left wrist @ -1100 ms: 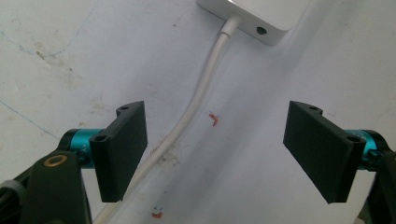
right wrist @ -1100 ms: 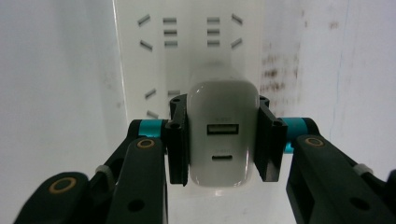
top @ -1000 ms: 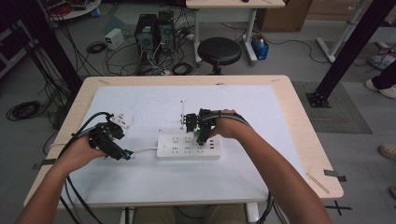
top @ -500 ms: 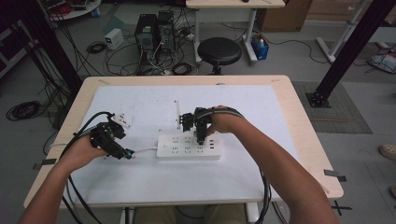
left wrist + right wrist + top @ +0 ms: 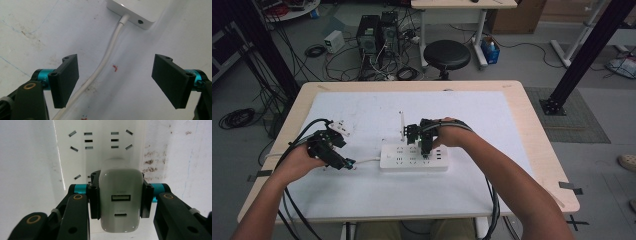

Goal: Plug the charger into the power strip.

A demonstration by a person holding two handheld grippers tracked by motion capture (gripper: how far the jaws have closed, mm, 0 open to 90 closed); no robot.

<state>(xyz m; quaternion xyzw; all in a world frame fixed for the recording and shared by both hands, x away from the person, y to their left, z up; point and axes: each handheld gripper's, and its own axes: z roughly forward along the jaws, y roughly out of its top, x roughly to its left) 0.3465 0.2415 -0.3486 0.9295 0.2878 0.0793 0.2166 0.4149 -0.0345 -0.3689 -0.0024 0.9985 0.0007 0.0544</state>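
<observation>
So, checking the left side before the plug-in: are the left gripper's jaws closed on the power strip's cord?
No, the left gripper stands open, its jaws well apart, with the white cord lying untouched between them on the table.

Little changed between the earlier pictures and now. The right gripper (image 5: 426,150), clamped on the white charger (image 5: 119,202), edged slightly toward the left of the frame above the power strip (image 5: 412,162). We also saw the right forearm (image 5: 502,180) swing. Half a second earlier it ran steeply down toward the bottom centre, and it then leaned back out toward the lower right corner. In the oldest picture a bystander's dark leg and white shoe stood on the floor (image 5: 607,95) at the upper right edge. We found them gone after that.
</observation>
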